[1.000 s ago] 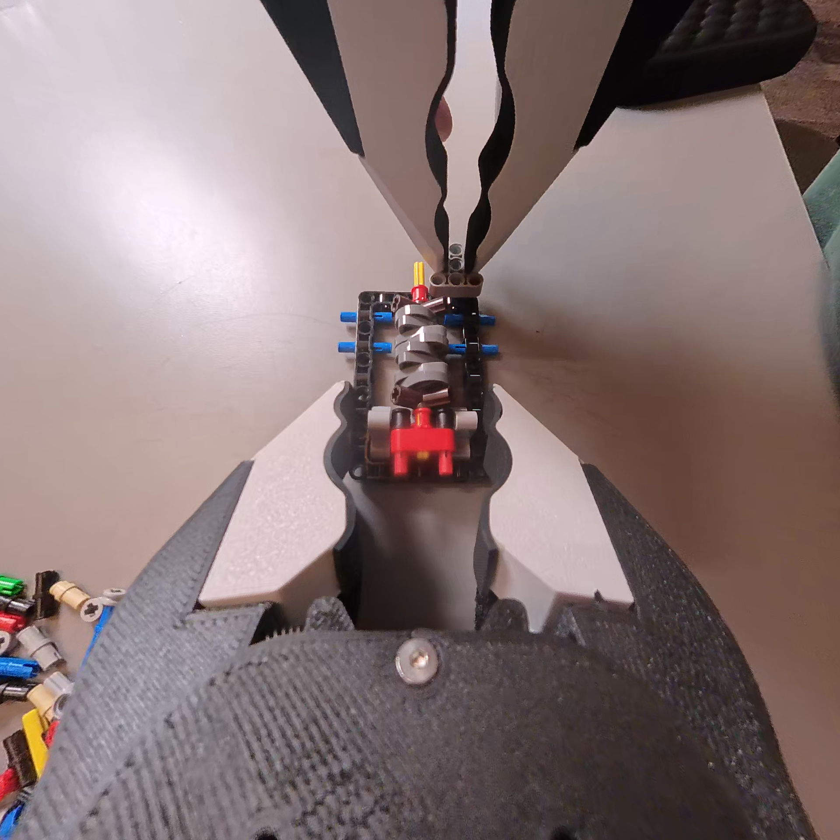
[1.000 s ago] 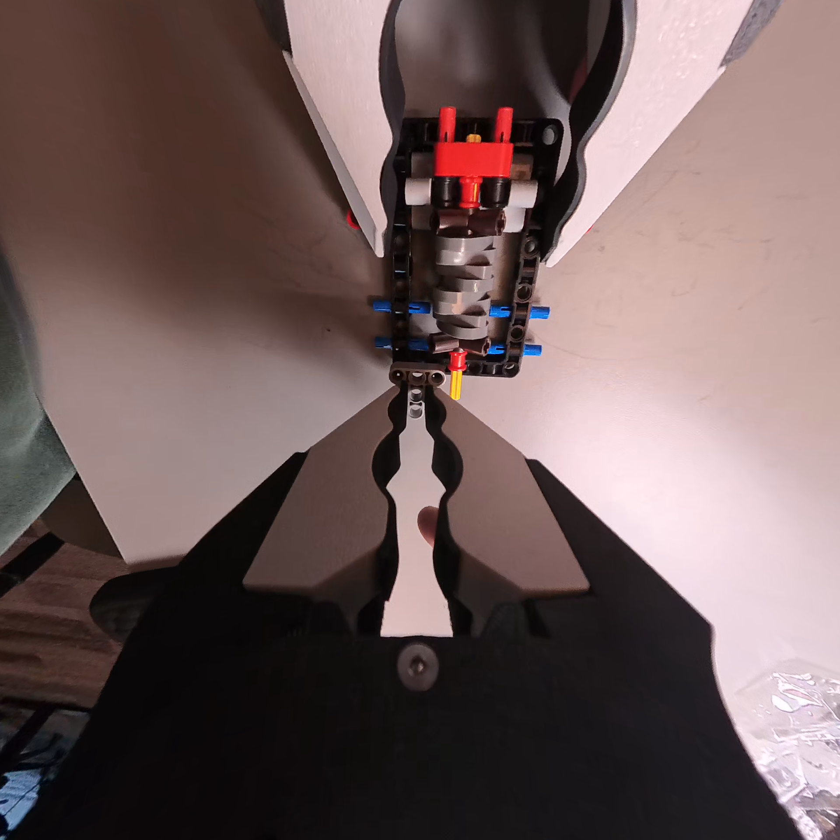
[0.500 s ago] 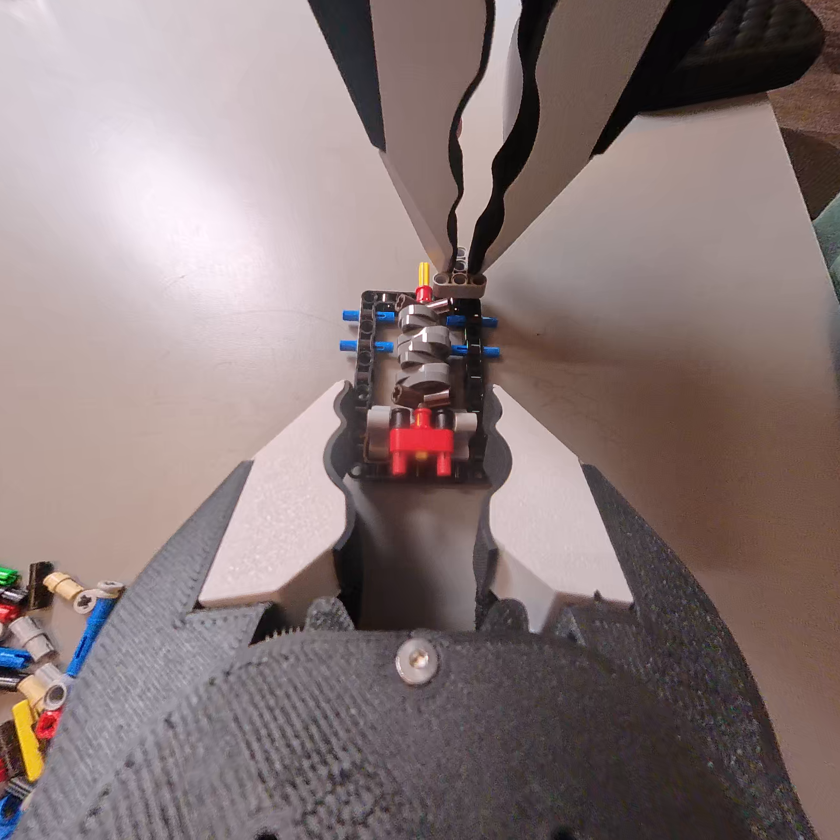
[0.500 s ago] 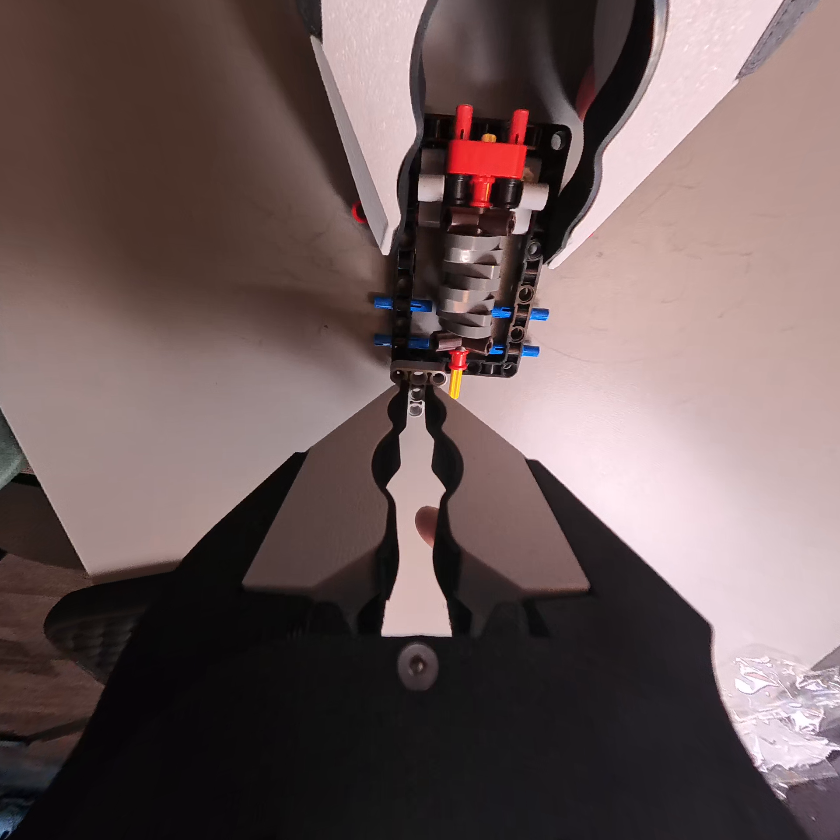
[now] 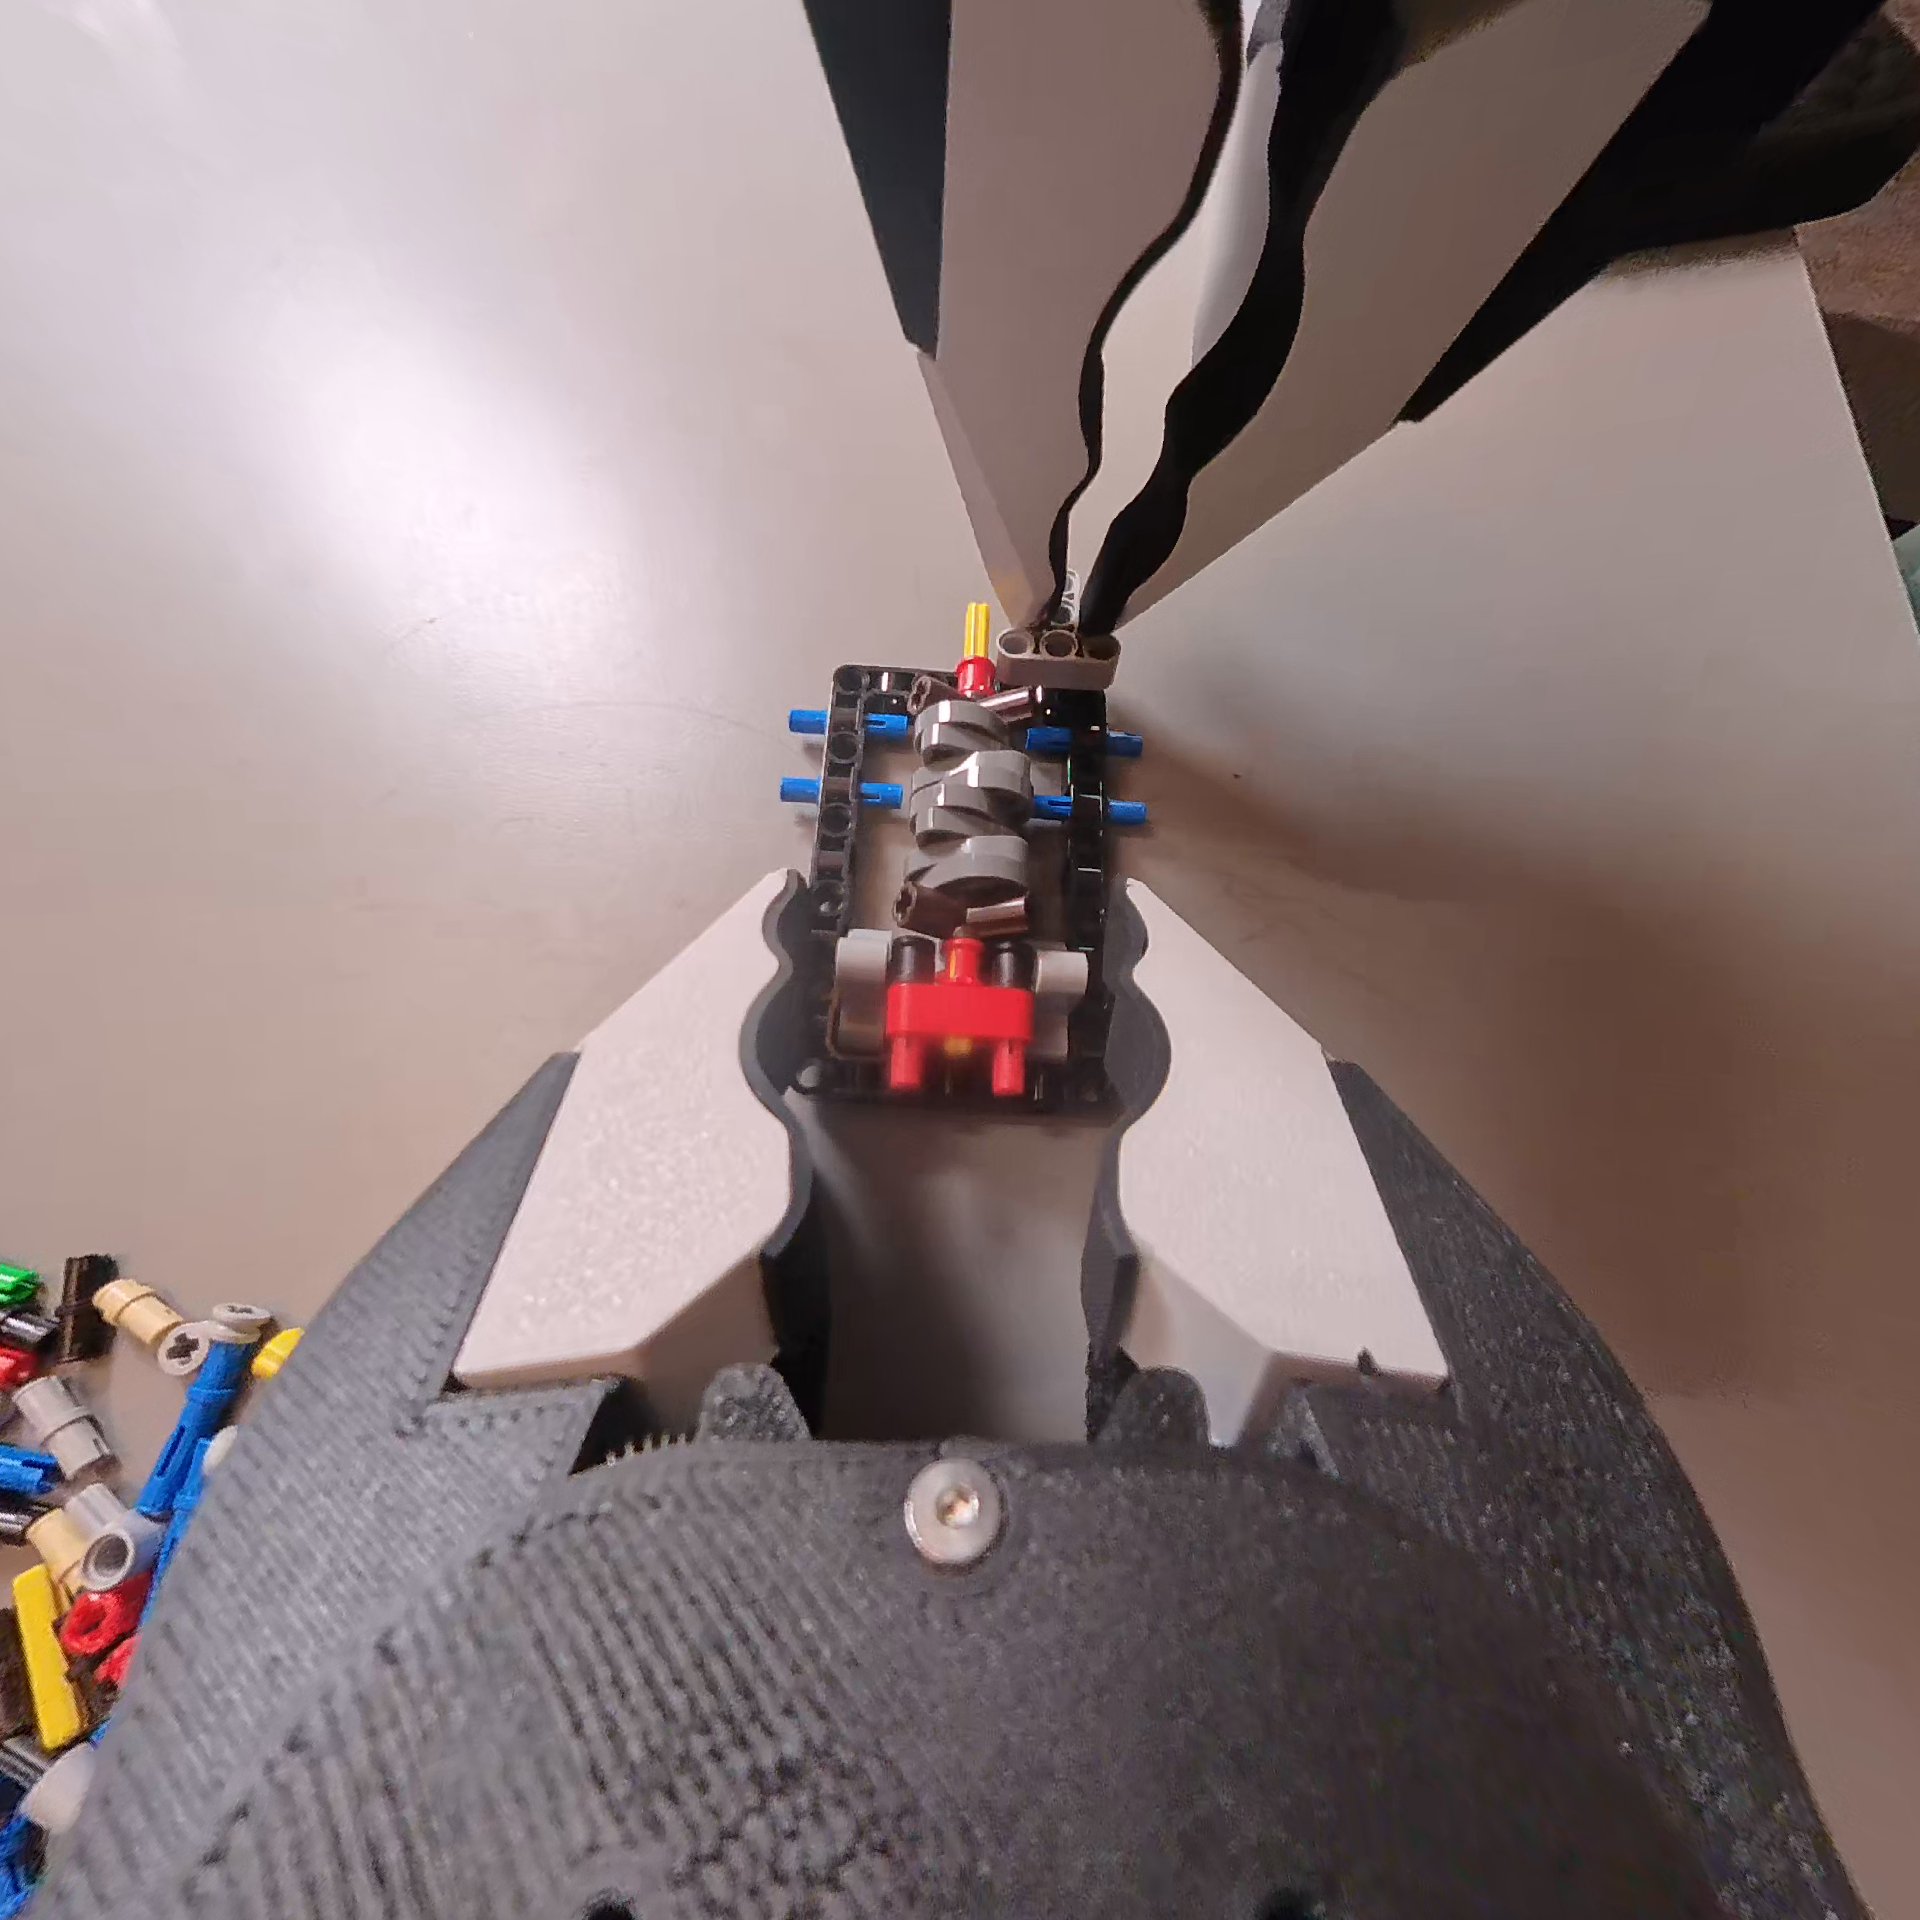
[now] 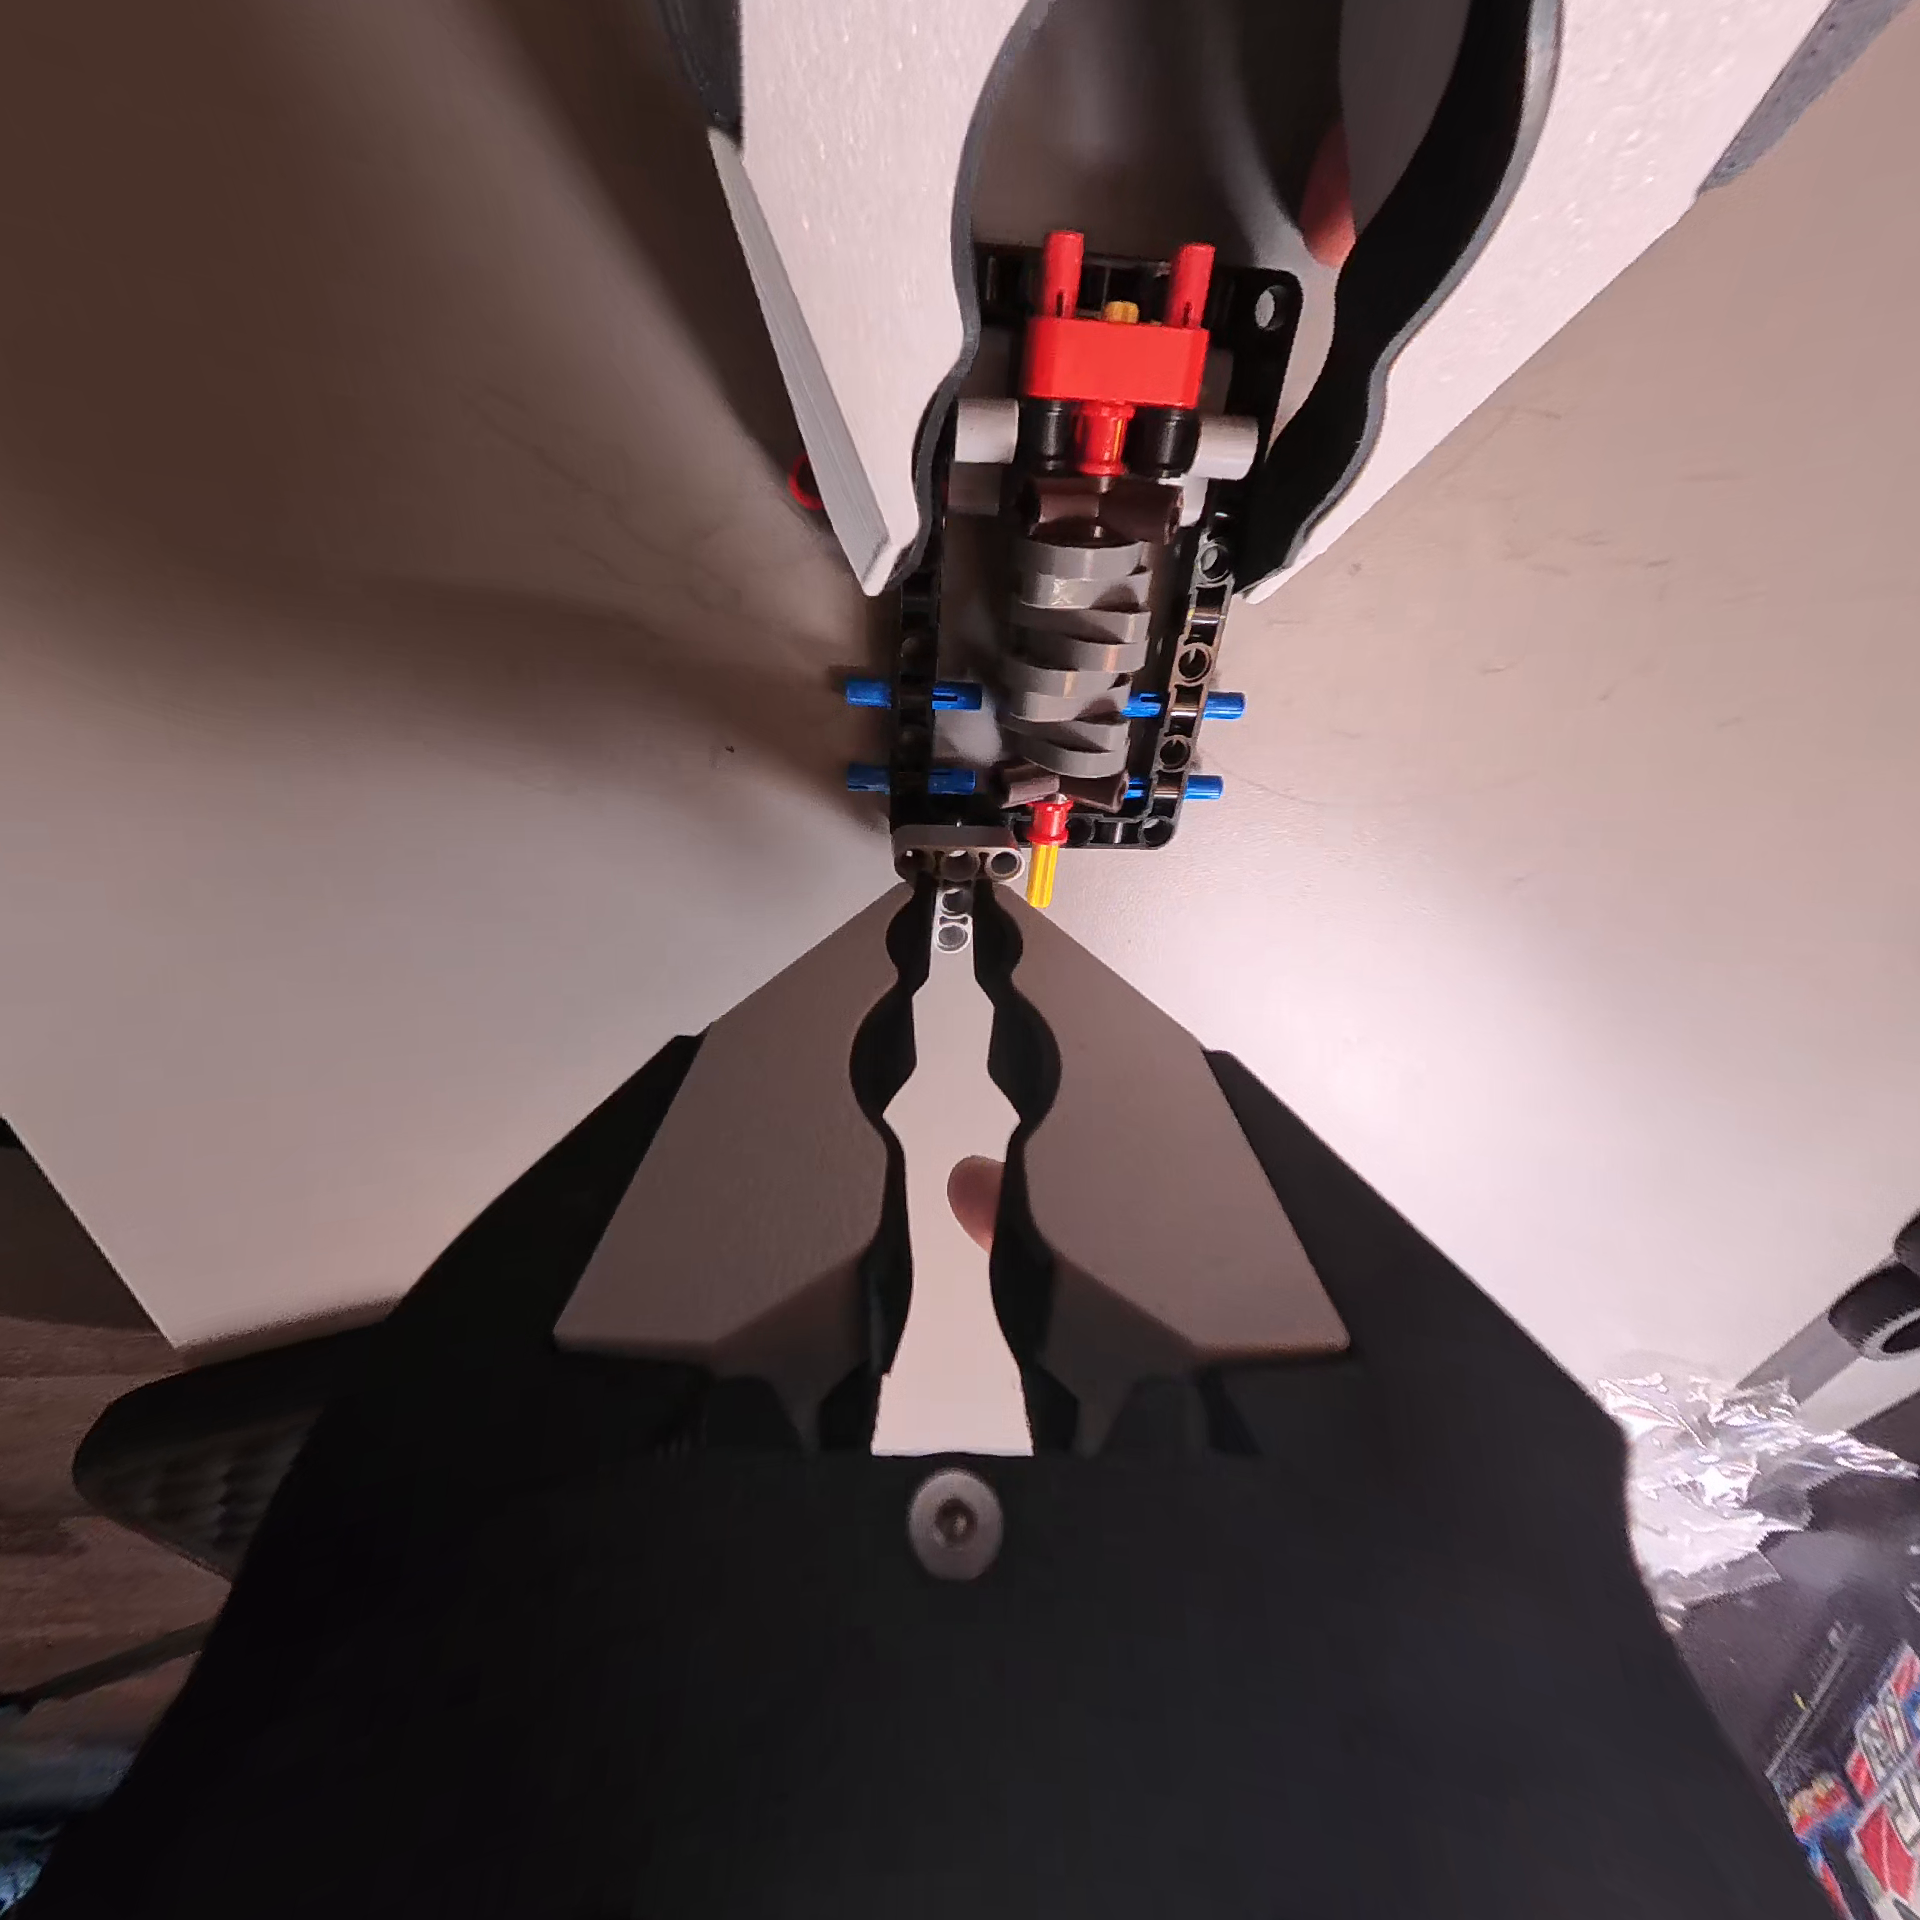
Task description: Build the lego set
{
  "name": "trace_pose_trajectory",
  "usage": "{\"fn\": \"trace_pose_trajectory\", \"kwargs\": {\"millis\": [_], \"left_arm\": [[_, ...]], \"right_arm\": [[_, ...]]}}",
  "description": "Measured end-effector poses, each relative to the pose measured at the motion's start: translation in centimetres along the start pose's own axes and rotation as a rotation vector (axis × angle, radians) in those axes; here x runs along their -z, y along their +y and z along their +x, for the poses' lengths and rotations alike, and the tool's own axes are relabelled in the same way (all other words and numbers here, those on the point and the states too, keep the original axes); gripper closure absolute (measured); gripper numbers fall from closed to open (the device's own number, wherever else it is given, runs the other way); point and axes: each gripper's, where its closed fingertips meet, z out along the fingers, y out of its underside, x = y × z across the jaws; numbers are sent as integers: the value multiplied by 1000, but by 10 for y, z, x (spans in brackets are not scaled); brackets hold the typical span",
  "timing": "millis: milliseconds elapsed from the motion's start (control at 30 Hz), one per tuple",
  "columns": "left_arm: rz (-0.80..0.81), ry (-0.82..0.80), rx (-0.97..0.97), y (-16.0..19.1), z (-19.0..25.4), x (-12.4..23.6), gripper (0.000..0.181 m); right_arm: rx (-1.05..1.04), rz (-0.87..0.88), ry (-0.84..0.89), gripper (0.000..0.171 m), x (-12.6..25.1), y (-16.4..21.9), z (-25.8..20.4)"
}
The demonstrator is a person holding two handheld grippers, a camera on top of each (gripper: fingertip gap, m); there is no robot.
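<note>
Lego frame (image 5: 961, 883), black, lies on tabletop (image 5: 416, 520), well away from edges. Left gripper (image 5: 951, 904) clamps frame's red-block end from both sides. Right gripper (image 6: 954, 904) pinched nearly closed on small grey beam (image 6: 951, 920), pushing it against frame's far end beside yellow pin (image 6: 1040, 871). Risks, my guess: push crooked and beam misses holes, pops out, or bumps yellow pin. Hard push could slide frame out of left grip. Loose pieces (image 5: 83, 1455) near left side.

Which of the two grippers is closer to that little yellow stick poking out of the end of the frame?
Right. The right gripper pinches a small grey beam right beside the yellow stick; the left gripper clamps the black frame at its opposite end.
</note>
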Motion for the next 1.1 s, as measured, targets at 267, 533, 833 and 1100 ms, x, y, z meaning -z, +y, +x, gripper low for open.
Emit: {"fn": "trace_pose_trajectory", "kwargs": {"millis": [267, 533, 833, 1100], "left_arm": [[2, -4, 2, 0, 0, 0, 125], [0, 0, 5, 0, 0, -1, 124], [0, 1, 8, 0, 0, 0, 125], [2, -2, 7, 0, -1, 1, 125]], "right_arm": [[0, -8, 3, 166, -1, 0, 0], [74, -59, -2, 166, -1, 1, 0], [119, -77, 7, 166, -1, 1, 0], [74, -58, 18, 165, -1, 0, 1]]}}
